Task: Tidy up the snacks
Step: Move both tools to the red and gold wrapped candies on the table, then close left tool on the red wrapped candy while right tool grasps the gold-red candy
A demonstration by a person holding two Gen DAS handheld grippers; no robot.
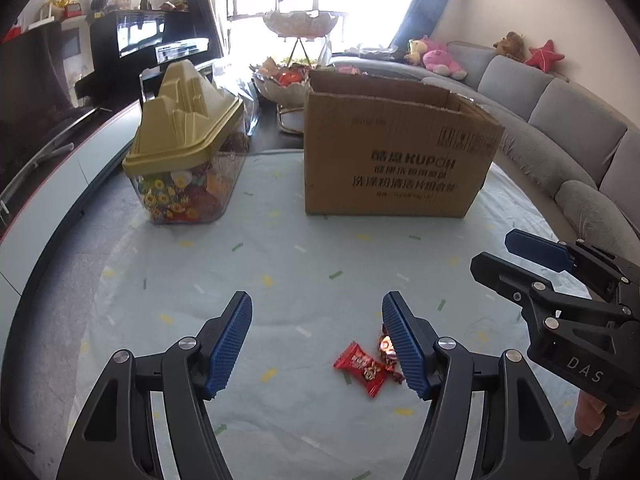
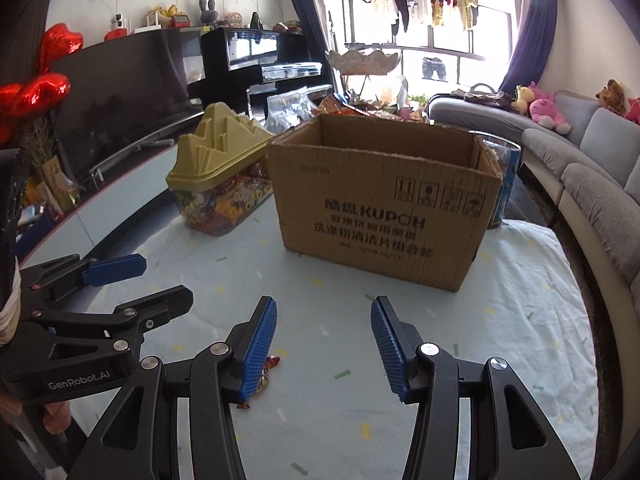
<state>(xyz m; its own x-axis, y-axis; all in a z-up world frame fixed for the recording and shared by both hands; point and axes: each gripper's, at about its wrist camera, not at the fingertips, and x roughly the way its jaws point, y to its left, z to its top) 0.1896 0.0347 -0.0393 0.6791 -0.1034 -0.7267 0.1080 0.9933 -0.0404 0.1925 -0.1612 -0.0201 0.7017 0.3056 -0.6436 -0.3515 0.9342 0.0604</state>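
On the cloth-covered table stood an open cardboard box. Nearer, both claws hung spread and empty, the left claw and the right claw. Beside the left one's right pad lay two red candies; I would centre it over one before closing, then carry it to the box.

Left gripper: matt black plastic arms, ribbed blue pads, shiny metal pivot pins; right gripper same build. Box is plain brown corrugated cardboard, rough torn top edge. Jar is clear glossy plastic, lid matt yellow plastic. Candy in glossy red wrapper, probably foil. Table cover looks like soft matt cloth.
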